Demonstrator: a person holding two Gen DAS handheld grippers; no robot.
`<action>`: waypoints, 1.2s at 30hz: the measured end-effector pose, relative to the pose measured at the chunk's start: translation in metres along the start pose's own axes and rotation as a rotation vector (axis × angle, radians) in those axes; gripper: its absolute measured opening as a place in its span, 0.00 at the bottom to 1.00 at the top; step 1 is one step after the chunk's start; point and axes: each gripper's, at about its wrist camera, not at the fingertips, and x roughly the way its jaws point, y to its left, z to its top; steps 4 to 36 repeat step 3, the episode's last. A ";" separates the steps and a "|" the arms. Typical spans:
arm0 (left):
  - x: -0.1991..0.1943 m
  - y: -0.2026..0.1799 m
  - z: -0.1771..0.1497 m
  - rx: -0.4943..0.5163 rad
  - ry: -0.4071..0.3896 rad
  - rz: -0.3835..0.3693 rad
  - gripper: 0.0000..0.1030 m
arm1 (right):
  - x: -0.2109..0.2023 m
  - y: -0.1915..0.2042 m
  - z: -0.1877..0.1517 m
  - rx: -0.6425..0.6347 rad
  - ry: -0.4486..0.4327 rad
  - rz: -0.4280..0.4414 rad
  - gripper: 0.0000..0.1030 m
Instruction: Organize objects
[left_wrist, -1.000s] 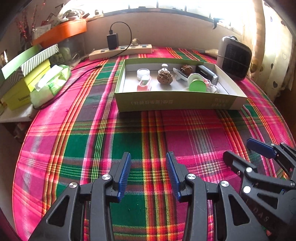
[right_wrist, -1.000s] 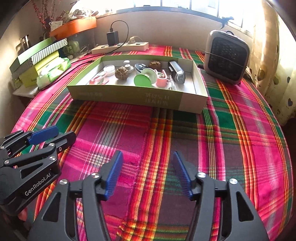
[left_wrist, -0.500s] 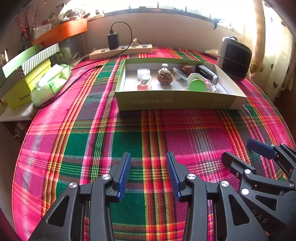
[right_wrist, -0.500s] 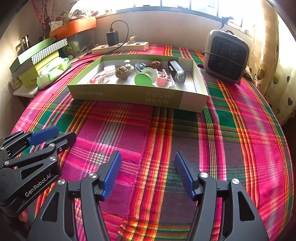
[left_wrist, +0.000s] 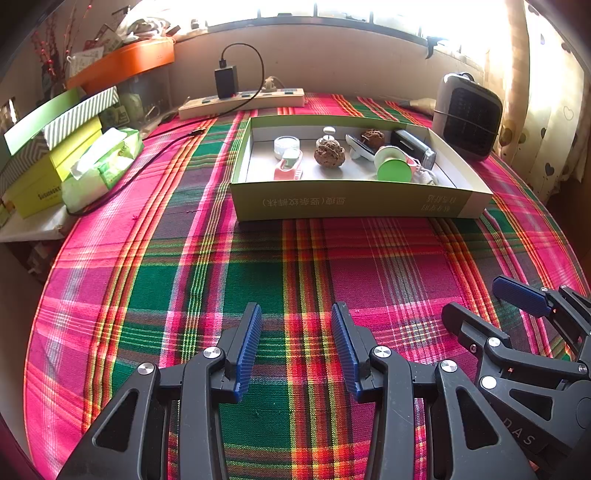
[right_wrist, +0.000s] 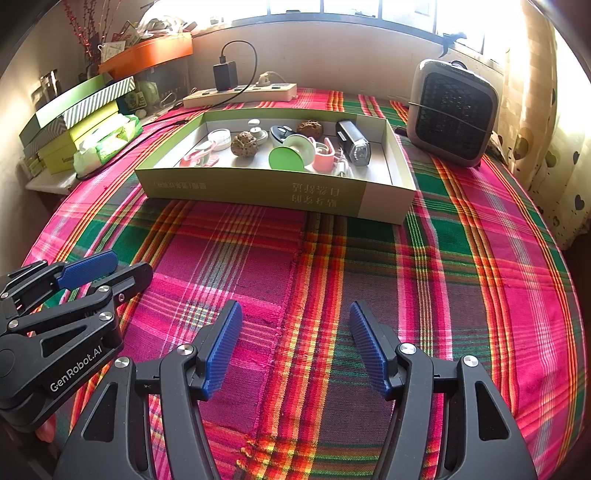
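Bright plaid tablecloth (right_wrist: 461, 258) bare in front; shallow green cardboard box (left_wrist: 351, 203) further back, already holding brown walnuts (left_wrist: 329, 155), green spool (left_wrist: 393, 170), pink clip (left_wrist: 289, 170). Looks nearly finished. Left gripper (left_wrist: 295, 350), right gripper (right_wrist: 295, 347): jaws wide, holding nothing

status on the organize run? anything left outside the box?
Looks done: the small items, such as the green spool and the walnut, lie in the green box. In hand: nothing; left gripper and right gripper are open and empty over the plaid cloth. Left: no loose small items visible on the cloth.
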 end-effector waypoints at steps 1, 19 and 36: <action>0.000 0.000 0.000 0.000 0.000 0.000 0.37 | 0.000 0.000 0.000 0.000 0.000 0.000 0.60; 0.000 0.000 0.000 0.000 0.000 0.000 0.37 | 0.000 0.000 0.000 0.000 0.000 0.000 0.60; 0.000 0.000 0.000 0.000 0.000 0.000 0.37 | 0.000 0.000 0.000 0.000 0.000 0.000 0.60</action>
